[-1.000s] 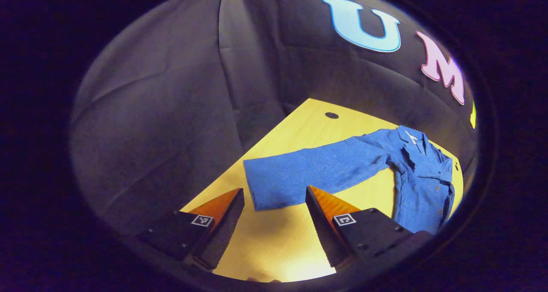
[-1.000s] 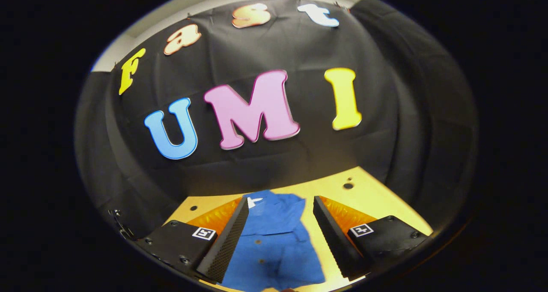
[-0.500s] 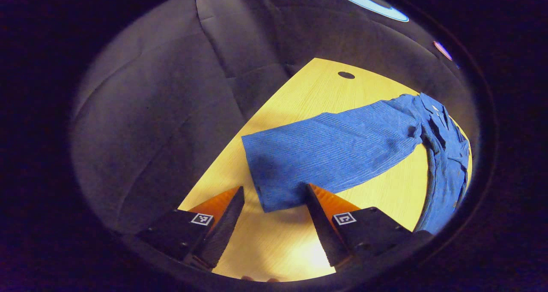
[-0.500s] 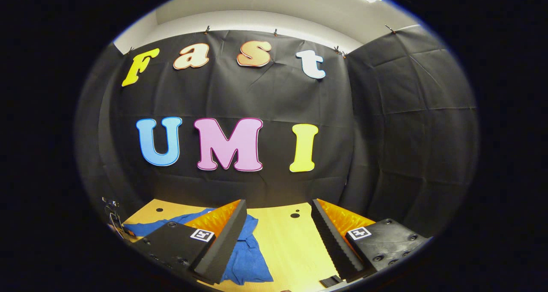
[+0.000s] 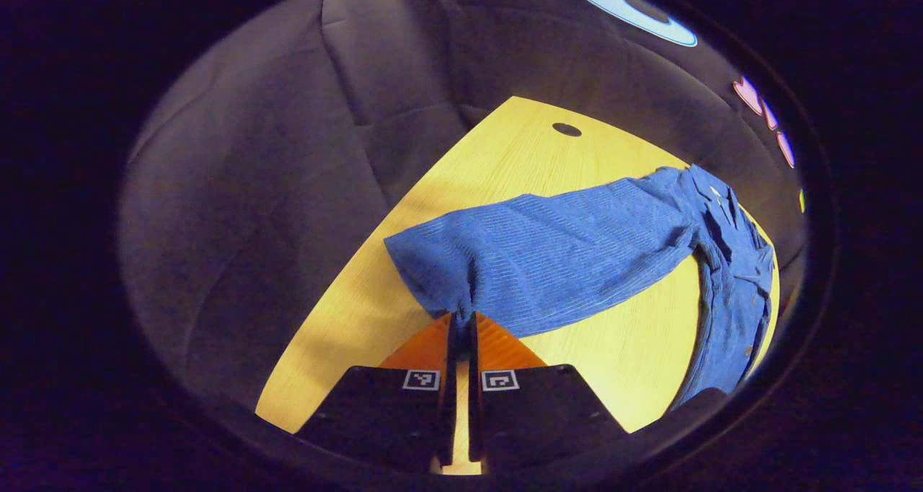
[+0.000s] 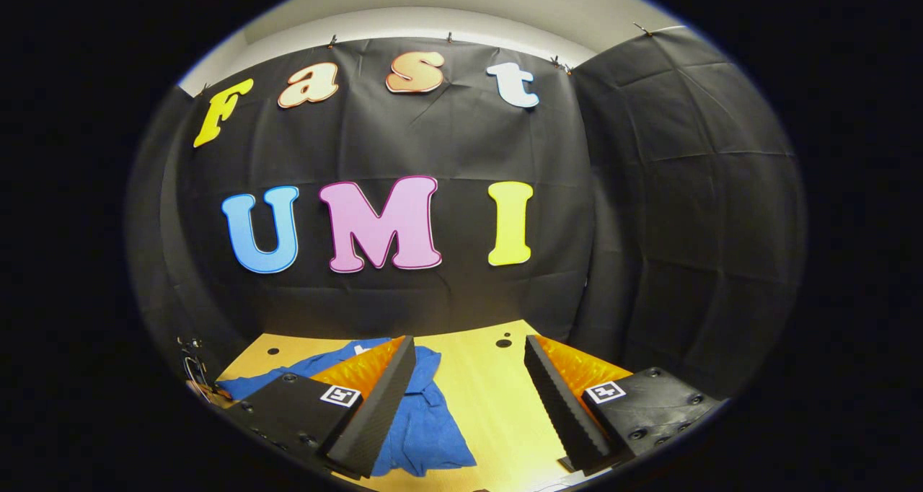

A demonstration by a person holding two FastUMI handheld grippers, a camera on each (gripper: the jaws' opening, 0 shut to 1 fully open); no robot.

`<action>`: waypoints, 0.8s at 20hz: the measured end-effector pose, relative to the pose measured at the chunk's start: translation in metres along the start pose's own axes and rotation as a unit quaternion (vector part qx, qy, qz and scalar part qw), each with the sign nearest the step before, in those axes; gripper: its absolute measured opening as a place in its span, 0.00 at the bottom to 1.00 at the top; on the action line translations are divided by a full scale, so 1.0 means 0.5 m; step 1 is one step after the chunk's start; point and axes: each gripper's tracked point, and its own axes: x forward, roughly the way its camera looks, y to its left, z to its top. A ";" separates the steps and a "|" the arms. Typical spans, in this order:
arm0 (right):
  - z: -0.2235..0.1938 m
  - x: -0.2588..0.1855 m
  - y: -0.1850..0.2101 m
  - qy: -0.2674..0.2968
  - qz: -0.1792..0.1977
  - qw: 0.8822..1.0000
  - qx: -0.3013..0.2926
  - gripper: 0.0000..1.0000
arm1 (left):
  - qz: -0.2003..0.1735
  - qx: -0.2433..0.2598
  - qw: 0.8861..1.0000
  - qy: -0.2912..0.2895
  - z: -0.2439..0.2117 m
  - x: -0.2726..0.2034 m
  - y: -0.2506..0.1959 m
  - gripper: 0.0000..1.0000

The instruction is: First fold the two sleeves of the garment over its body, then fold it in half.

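Your left gripper has just closed on the sleeve cuff it straddled a moment ago, so the first fold can start. The shirt lies spread on the table. Your right gripper hangs apart, holding nothing.

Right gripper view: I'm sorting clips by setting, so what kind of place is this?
Probably a staged recording booth, not a home: black cloth walls hang from clips, a bare wooden table has drilled holes, and a blue garment lies on it alone.
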 end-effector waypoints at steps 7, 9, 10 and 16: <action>-0.056 0.081 0.011 0.028 0.039 0.999 -0.002 0.97 | -0.033 -0.053 0.998 -0.028 0.021 -0.029 -0.050 0.00; -0.070 0.109 0.006 0.035 0.044 0.998 -0.002 0.97 | -0.068 -0.060 0.994 -0.056 0.068 -0.066 -0.125 0.00; -0.078 0.121 0.005 0.039 0.047 0.998 0.000 0.97 | -0.090 -0.056 0.992 -0.069 0.086 -0.088 -0.171 0.00; -0.132 0.176 -0.046 0.069 0.049 0.996 0.022 0.97 | -0.274 0.005 0.953 -0.128 0.174 -0.231 -0.611 0.00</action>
